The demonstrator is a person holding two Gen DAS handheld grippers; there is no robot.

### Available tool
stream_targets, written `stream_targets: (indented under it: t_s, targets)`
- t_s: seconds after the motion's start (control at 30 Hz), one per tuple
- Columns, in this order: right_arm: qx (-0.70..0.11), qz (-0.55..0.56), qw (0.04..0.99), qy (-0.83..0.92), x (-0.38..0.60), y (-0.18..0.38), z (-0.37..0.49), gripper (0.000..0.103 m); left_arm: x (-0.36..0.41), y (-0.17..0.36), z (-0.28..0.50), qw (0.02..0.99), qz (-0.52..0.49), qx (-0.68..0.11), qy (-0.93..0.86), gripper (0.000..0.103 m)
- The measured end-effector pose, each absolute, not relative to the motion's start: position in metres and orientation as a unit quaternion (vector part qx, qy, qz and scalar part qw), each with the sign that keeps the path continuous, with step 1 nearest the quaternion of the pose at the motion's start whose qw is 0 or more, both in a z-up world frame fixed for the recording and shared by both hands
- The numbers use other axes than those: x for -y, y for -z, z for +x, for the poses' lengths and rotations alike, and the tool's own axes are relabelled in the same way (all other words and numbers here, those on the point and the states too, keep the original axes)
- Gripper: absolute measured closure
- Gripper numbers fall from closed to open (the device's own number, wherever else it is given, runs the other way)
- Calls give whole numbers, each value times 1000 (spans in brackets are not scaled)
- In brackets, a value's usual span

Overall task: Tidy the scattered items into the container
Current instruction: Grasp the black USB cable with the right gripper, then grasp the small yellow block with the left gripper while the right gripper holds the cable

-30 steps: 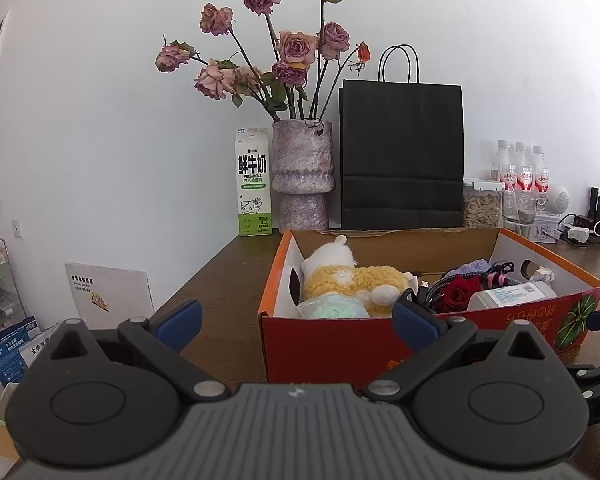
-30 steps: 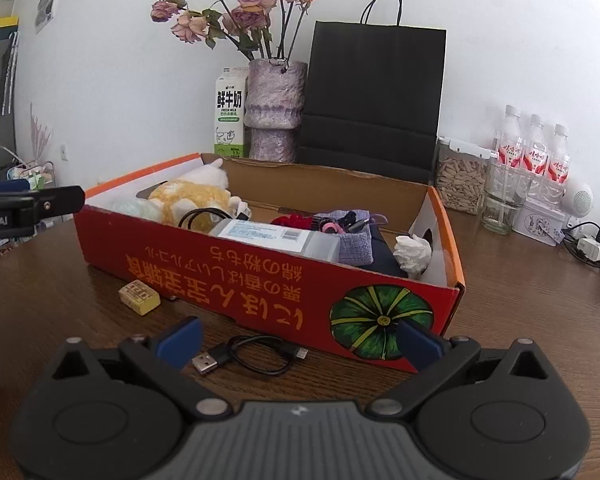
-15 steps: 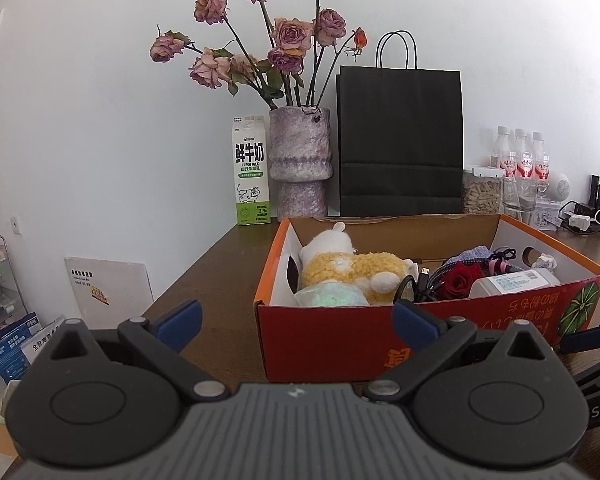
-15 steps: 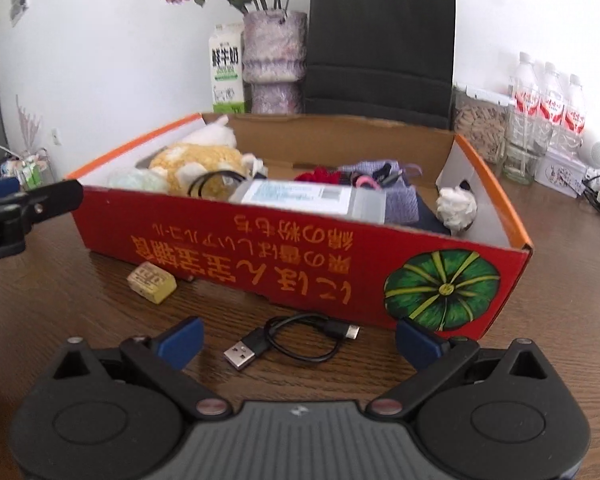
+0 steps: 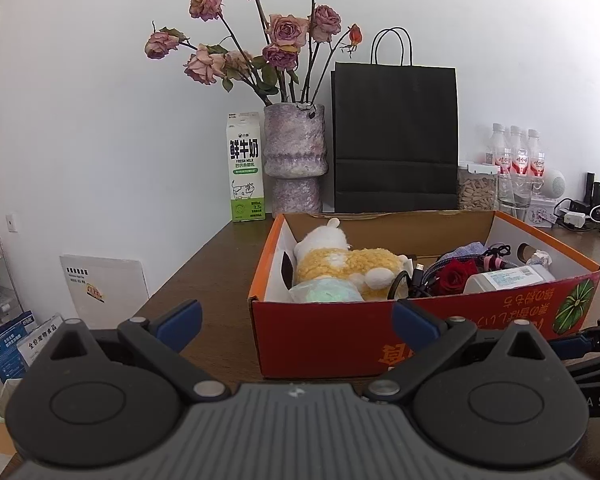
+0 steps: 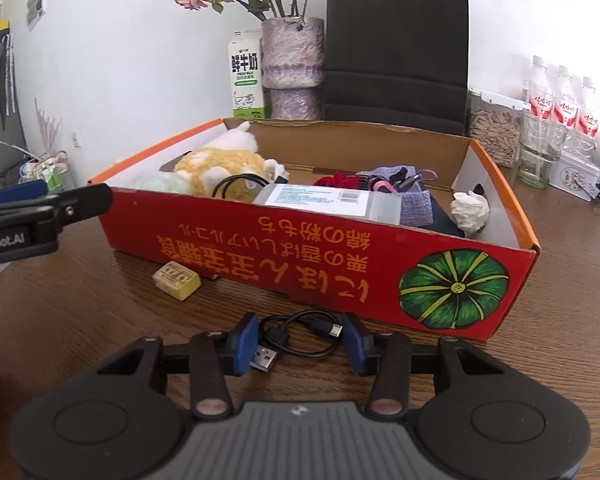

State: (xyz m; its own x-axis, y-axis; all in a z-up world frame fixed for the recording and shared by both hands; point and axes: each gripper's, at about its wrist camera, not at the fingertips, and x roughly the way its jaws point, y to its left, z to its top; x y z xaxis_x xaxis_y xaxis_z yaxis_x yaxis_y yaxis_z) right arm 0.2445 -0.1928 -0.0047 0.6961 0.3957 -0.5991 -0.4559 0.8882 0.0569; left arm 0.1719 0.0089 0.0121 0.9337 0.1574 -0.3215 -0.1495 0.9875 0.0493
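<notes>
Cable: a short black USB cable lies coiled on the wooden table, just in front of the red cardboard box; its flat plug points toward the camera.
Right gripper: the right gripper has just been closing, and its blue pads now stand narrow on either side of the coil; whether they already press on it I cannot tell, though a gap shows at the right pad.
Left gripper: the left gripper hangs wide and empty near the box's left end, holding nothing.
Box contents: a yellow-and-white plush toy, a white packet, a purple pouch and crumpled tissue already lie inside.
Remaining clutter: a small yellow block sits on the table against the box's front wall, not yet tidied.
Step in hand: likely the pinch on the cable before lifting it over the wall.
Risk, slip: the pads may catch only one loop, so the limp coil unwinds and the plug drags.
Risk, snag: a dangling end could hook the box's front edge during the lift.
Risk, miss: a thin cord may squeeze out flat on the table.
</notes>
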Motion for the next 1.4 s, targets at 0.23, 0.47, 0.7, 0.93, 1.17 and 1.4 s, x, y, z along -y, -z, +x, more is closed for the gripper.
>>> stream_targets:
  t_s: [0.23, 0.47, 0.7, 0.93, 1.17, 1.4]
  targets:
    - [-302, -41, 924, -232, 200, 0, 241, 59, -7, -10, 174, 982, 15, -175, -68, 0]
    - [-292, -36, 929, -224, 217, -3, 238, 59, 3, -4, 179, 980, 20, -199, -17, 0]
    - [-282, -32, 935, -212, 238, -4, 235, 59, 30, 9, 188, 970, 30, -240, 8, 0]
    - [-281, -30, 936, -210, 248, -3, 234, 59, 43, 16, 206, 960, 25, -281, -7, 0]
    - [-277, -39, 935, -218, 243, -2, 229, 58, 39, 22, 223, 947, -3, -320, -25, 59]
    - [-278, -46, 934, -221, 239, -1, 227, 58, 39, 19, 215, 949, -19, -316, -1, 73]
